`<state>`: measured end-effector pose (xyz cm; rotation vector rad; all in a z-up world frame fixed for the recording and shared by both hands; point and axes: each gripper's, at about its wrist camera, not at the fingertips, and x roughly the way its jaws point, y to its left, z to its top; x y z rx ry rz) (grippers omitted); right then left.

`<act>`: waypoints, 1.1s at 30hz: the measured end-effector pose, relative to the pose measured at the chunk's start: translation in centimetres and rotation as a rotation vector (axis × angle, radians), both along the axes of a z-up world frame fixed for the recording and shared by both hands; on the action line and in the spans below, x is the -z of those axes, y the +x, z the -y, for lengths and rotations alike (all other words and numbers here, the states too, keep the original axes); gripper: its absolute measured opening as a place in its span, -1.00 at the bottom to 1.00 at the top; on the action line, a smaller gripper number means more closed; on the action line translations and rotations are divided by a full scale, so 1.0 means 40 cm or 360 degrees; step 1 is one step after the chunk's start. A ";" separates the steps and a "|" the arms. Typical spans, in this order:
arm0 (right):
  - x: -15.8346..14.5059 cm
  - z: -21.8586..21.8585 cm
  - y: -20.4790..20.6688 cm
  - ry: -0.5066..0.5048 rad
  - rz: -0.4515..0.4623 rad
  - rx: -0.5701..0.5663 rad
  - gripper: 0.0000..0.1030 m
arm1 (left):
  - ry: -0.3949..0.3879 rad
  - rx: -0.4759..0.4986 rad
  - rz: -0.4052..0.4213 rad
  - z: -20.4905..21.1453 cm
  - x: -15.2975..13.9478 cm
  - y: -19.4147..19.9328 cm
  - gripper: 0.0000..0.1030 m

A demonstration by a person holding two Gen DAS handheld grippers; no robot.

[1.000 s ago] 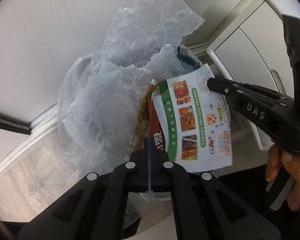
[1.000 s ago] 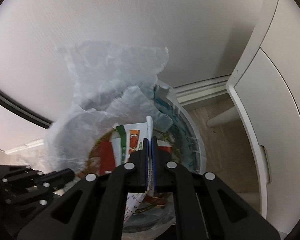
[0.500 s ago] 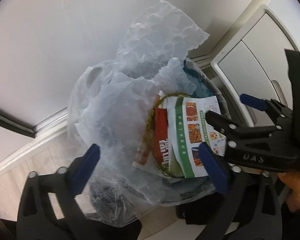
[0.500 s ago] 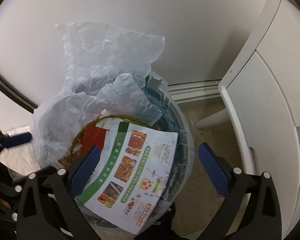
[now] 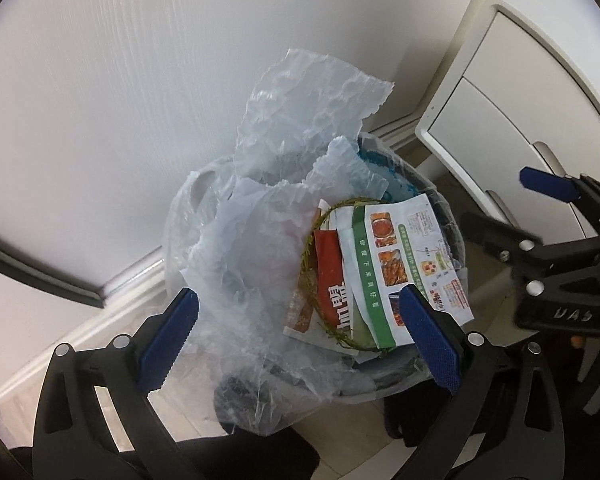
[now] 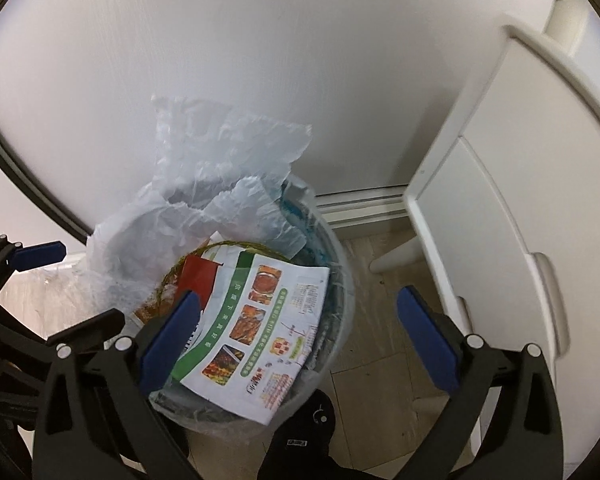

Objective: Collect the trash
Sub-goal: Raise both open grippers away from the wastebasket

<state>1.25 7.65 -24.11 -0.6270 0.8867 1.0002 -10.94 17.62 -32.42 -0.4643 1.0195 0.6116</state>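
A round trash bin (image 6: 336, 280) lined with a clear plastic bag (image 5: 260, 240) stands against the wall. A green-and-white food flyer (image 6: 260, 320) lies on top of the trash in it, over a red leaflet (image 5: 332, 272) and a green wire ring (image 5: 306, 256). The flyer also shows in the left wrist view (image 5: 404, 264). My left gripper (image 5: 300, 336) is open and empty above the bin's near side. My right gripper (image 6: 300, 336) is open and empty above the flyer. Each gripper shows at the edge of the other's view.
A white cabinet (image 6: 512, 240) with a handle stands to the right of the bin, close to it. A white wall (image 6: 260, 60) with a baseboard is behind. Pale tiled floor (image 6: 380, 360) lies between bin and cabinet.
Both grippers opened and let go of the flyer, which dropped flat onto the bin's trash. Both grippers have pulled back and up from the bin.
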 end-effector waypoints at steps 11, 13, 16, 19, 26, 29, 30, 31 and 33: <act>-0.091 0.086 0.009 0.0150 0.0046 0.0129 0.86 | 0.0247 0.0019 0.0100 0.084 -0.146 -0.024 0.89; -0.103 0.096 0.013 0.0180 0.0048 0.0162 0.86 | 0.0319 -0.0022 0.0081 0.098 -0.164 -0.027 0.89; -0.116 0.109 0.020 0.0213 0.0057 0.0206 0.86 | 0.0333 -0.0066 0.0063 0.111 -0.179 -0.033 0.89; -0.121 0.114 0.021 0.0224 0.0070 0.0233 0.86 | 0.0326 -0.0127 0.0049 0.121 -0.190 -0.048 0.89; -0.134 0.113 -0.003 0.0248 0.0079 0.0213 0.86 | 0.0279 -0.0188 0.0013 0.127 -0.192 -0.070 0.89; -0.136 0.106 -0.013 0.0252 0.0088 0.0198 0.86 | 0.0279 -0.0195 0.0069 0.131 -0.204 -0.079 0.89; -0.137 0.104 -0.016 0.0255 0.0088 0.0198 0.86 | 0.0289 -0.0201 0.0074 0.131 -0.207 -0.079 0.89; -0.139 0.103 -0.017 0.0259 0.0086 0.0198 0.86 | 0.0276 -0.0196 0.0083 0.131 -0.207 -0.080 0.89; -0.141 0.102 -0.019 0.0261 0.0087 0.0199 0.86 | 0.0200 -0.0165 0.0112 0.128 -0.199 -0.082 0.89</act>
